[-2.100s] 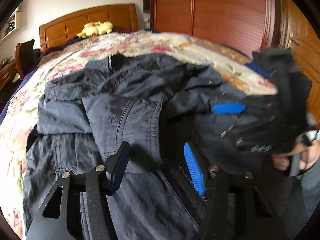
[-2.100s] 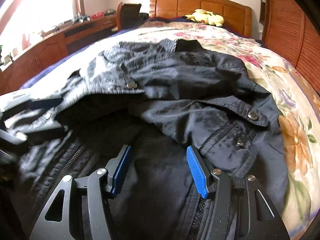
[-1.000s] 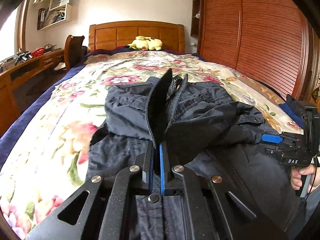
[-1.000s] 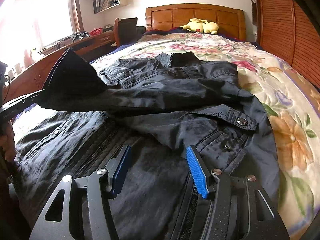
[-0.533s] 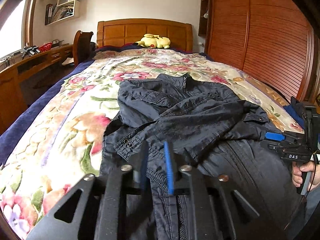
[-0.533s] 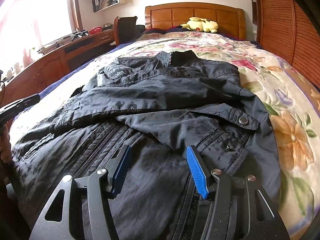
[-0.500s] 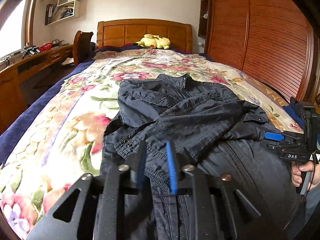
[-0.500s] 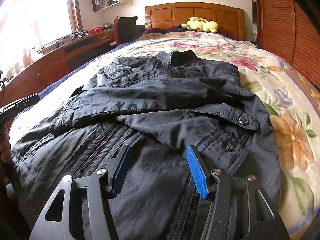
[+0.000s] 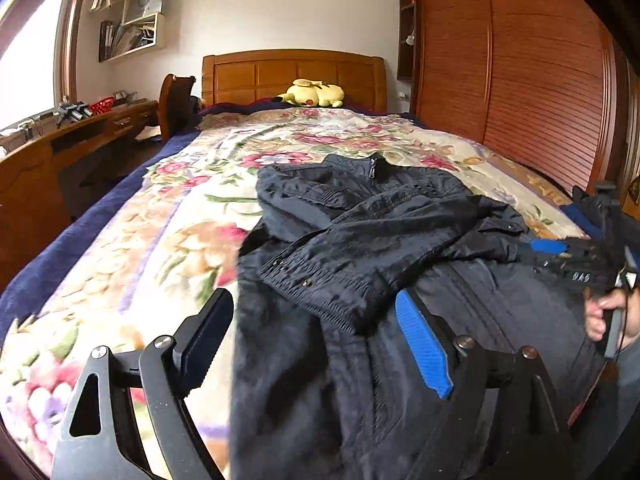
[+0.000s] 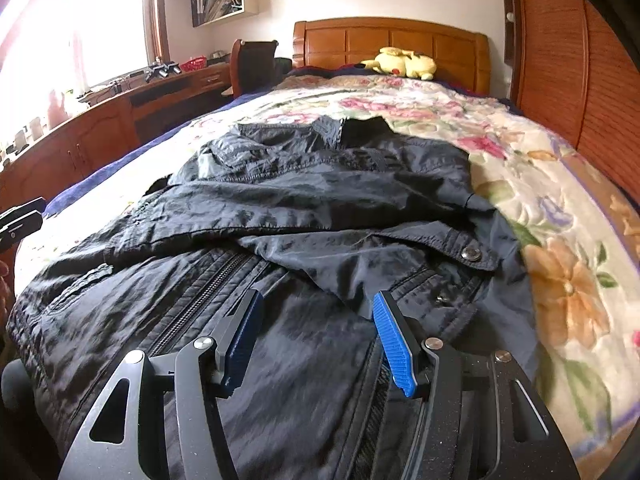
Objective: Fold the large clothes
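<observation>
Dark jacket (image 9: 400, 216) flat on the bed (image 9: 160, 248), zip side up, collar (image 9: 372, 166) far away, bottom part nearest. Both sleeves laid across the chest: one cuff (image 9: 320, 292) on top near the middle, the other cuff (image 10: 468, 250) by the right side.

Left gripper (image 9: 314, 300) just above the near cuff, jaws just opened wide, cloth under them but nothing pinched. Right gripper (image 10: 318, 300) over the lower front by the zip (image 10: 204, 296), jaws partly apart, nothing pinched either.

Likely next: bottom half up over the sleeves, toward the collar. For a good fold:
- Grab the bottom edge at both corners, one in each gripper.
- Pinch all the layers, not just the top one.
- Lift both sides together, at the same height.
- Carry slowly, to keep the sleeves in place.
- Lay the edge straight, just under the collar.
- Let go only with the cloth flat.
- Watch for smooth cloth sliding and cuffs poking out at the sides.

Farther off: yellow plush toy (image 9: 314, 94) by the wooden headboard (image 9: 294, 76), desk (image 9: 80, 124) to the left.
</observation>
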Action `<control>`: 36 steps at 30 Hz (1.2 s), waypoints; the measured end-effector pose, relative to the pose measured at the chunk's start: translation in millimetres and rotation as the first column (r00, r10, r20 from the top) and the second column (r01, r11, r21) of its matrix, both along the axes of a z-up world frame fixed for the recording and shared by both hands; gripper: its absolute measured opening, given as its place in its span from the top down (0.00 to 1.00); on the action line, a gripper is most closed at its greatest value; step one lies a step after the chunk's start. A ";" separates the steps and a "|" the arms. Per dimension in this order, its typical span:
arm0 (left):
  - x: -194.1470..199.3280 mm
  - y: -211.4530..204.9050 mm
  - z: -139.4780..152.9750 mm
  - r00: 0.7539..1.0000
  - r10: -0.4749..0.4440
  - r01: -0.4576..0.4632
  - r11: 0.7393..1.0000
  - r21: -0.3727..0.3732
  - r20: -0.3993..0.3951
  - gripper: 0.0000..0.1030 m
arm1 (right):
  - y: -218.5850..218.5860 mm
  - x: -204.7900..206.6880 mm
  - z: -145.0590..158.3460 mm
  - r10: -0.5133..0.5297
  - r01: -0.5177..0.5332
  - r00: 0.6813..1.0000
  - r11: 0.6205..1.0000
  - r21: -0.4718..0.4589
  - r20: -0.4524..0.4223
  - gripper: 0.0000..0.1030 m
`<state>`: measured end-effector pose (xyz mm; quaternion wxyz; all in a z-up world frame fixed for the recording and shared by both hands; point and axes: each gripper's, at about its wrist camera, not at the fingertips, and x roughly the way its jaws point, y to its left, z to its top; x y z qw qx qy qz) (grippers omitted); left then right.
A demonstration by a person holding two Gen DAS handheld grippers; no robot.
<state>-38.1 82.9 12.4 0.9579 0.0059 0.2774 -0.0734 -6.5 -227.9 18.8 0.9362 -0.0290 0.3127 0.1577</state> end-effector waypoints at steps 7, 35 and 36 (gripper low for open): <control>-26.7 16.4 -1.1 1.000 0.020 -0.020 1.000 -0.001 0.006 0.18 | -16.8 -42.3 10.2 -0.014 0.014 1.000 0.999 -0.031 0.019 0.42; -69.6 41.7 -56.5 0.989 0.000 -0.001 1.000 -0.008 -0.146 0.41 | -83.9 -128.6 9.6 -0.138 0.128 0.984 0.988 -0.088 -0.117 0.42; -69.8 40.5 -58.6 0.989 -0.002 0.002 1.000 -0.002 -0.151 0.41 | -82.7 -129.4 8.2 -0.133 0.123 0.983 0.988 -0.090 -0.123 0.42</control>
